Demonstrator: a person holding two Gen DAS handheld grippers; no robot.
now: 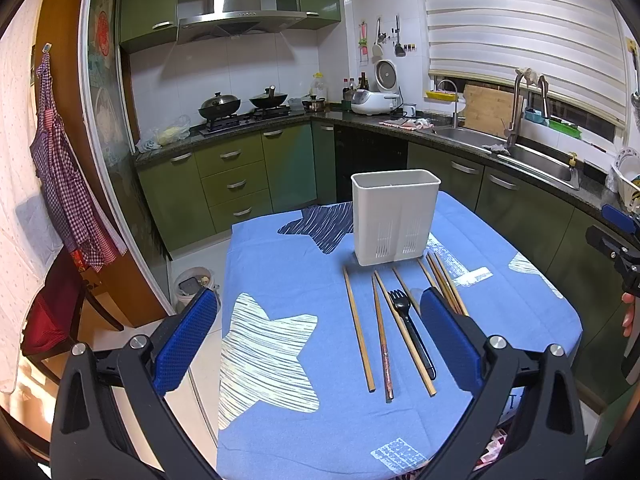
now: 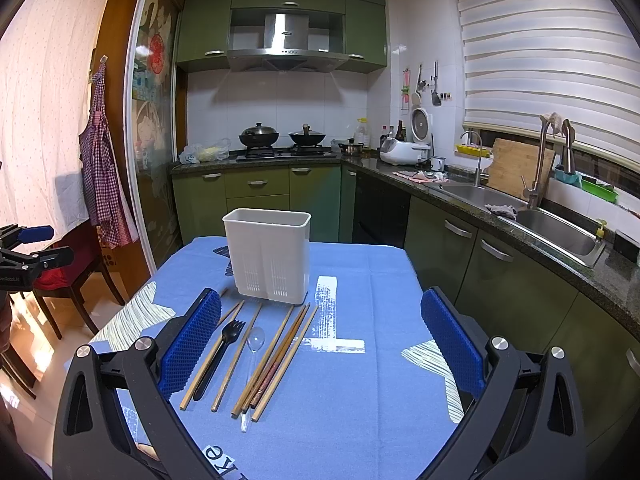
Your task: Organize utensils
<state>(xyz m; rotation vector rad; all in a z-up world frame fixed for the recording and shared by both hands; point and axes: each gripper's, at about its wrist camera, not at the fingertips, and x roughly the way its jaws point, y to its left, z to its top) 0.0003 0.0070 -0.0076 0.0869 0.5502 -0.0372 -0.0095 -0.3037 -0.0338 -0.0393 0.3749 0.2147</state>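
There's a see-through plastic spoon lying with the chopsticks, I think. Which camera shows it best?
The right wrist view. There the clear spoon lies in the open among the chopsticks, right of the black fork, its bowl pointing toward the white holder. In the left wrist view I cannot make it out; that gripper's blue finger pad covers that spot.

Ahead of you, two lidded woks [image 2: 280, 135] sit on the stove under a steel range hood [image 2: 286, 42]. To the right, a white rice cooker [image 2: 404, 148] stands in the counter corner, near a steel sink [image 2: 556, 232]. A checked apron [image 2: 102, 184] hangs at left.
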